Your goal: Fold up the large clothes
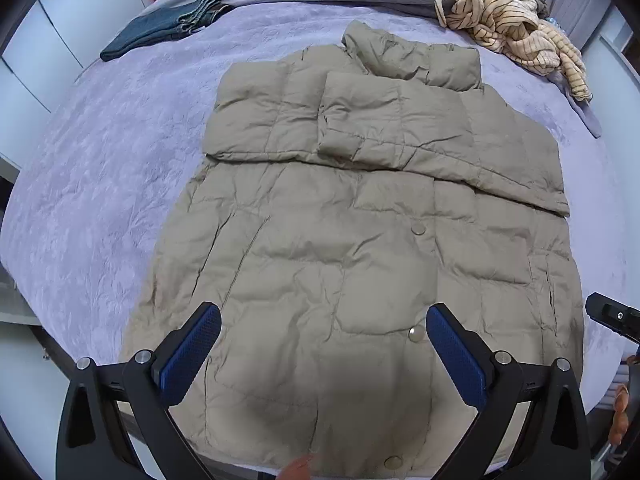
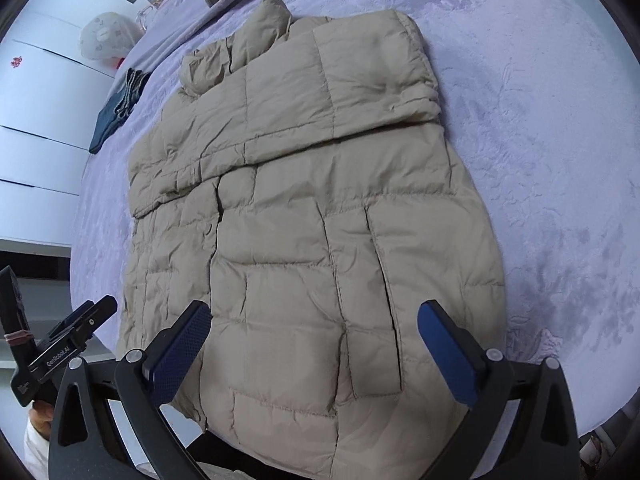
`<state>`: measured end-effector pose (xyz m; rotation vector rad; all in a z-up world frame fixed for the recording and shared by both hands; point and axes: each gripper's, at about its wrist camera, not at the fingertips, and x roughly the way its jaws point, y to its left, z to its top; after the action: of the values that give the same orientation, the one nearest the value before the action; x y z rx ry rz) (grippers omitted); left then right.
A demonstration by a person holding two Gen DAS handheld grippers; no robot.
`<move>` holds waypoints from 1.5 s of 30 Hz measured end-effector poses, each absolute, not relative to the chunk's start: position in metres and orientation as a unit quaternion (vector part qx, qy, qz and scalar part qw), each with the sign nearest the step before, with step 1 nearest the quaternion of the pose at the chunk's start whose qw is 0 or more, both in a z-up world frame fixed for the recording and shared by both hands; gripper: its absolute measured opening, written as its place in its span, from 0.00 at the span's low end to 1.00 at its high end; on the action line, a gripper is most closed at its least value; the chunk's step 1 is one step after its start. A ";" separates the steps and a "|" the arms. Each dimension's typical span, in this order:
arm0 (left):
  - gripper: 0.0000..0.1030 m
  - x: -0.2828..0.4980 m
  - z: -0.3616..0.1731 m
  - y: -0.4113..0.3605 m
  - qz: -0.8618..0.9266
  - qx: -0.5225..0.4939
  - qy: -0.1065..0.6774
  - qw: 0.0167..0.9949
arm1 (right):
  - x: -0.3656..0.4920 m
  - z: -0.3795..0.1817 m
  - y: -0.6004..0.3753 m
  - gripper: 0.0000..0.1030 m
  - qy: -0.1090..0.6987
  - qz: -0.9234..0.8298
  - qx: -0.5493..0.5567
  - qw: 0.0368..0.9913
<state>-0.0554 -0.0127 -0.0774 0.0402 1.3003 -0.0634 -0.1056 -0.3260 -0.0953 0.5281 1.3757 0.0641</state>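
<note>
A beige quilted puffer jacket lies flat on the lilac bedspread, collar at the far end and both sleeves folded across its chest. In the right wrist view the same jacket shows a side pocket flap near its hem. My left gripper hangs open above the jacket's hem with nothing between its blue pads. My right gripper also stands wide open over the hem's right part, holding nothing. The tip of the right gripper shows at the right edge of the left wrist view, and the left gripper's body at the lower left of the right wrist view.
Folded blue jeans lie at the bed's far left. A heap of striped cream and brown clothes sits at the far right. White cupboard doors stand past the bed's left side. A fingertip shows at the bottom edge.
</note>
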 end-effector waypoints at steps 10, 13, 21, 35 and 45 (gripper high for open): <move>1.00 -0.085 -0.082 0.006 -0.049 0.036 0.613 0.788 | -0.132 -0.098 -0.311 1.00 0.623 0.026 0.278 0.730; 1.00 -0.095 -0.091 0.017 -0.061 0.037 0.619 0.782 | -0.145 -0.103 -0.300 1.00 0.622 0.018 0.299 0.723; 1.00 -0.132 -0.119 0.072 -0.079 0.020 0.638 0.766 | -0.205 -0.123 -0.265 1.00 0.615 -0.009 0.367 0.698; 1.00 -0.159 -0.139 0.171 -0.120 -0.149 0.648 0.737 | -0.279 -0.134 -0.280 1.00 0.554 -0.056 0.496 0.666; 1.00 -0.164 -0.184 0.190 -0.106 -0.215 0.673 0.700 | -0.299 -0.161 -0.301 1.00 0.532 -0.088 0.564 0.626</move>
<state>-0.1636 0.1902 -0.1837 -0.4782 1.4993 -0.2358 -0.2994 -0.3006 -0.1607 1.2930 1.2206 -0.2030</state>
